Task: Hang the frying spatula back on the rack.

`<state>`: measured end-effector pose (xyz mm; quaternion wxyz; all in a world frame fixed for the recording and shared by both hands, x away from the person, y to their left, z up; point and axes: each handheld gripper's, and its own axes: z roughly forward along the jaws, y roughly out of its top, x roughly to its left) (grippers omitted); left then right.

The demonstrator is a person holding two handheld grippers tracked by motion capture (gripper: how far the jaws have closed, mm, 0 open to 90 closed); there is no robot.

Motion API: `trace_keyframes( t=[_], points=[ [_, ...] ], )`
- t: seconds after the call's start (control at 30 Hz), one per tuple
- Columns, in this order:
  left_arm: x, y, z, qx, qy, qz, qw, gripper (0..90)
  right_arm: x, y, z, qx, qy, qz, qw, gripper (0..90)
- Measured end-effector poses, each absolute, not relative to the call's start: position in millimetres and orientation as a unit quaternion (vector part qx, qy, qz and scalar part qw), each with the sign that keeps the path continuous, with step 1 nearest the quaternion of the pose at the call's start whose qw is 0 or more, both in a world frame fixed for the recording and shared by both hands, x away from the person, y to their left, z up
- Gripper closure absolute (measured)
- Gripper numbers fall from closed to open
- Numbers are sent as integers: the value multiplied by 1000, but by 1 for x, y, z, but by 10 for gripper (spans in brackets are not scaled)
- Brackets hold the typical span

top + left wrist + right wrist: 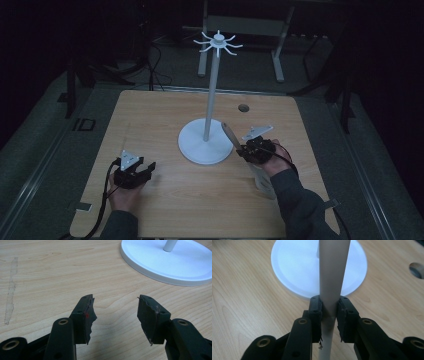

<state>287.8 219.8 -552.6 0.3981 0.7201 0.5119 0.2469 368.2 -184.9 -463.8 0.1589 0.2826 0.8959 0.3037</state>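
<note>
Stand (205, 145) sits mid-table (165, 210), its pole rising to a hook crown (218, 42) at the top. Left gripper (145, 167) rests on the table near the front-left, well apart from the stand's base. Right gripper (242, 150) is just right of the base, with a spatula (231, 134) between its jaws, handle slanting up toward the pole. Behind the base, a hole (243, 107) in the tabletop.

My table (50, 272) is light wood-grain laminate, smooth and matt, with one scuffed streak. The stand (205, 142) looks like white plastic, smooth, slightly satin. My grippers' black pads (88, 317) are matt, frayed rubber. The held utensil (333, 277) is smooth, pale and matt.
</note>
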Motion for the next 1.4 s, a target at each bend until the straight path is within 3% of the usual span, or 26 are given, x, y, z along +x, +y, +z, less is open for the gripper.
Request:
trace_keyframes(
  t=[1.4],
  points=[
    [287, 222, -552, 715, 516, 249, 402, 481, 362, -189, -414, 285, 831, 427, 215, 749]
  ],
)
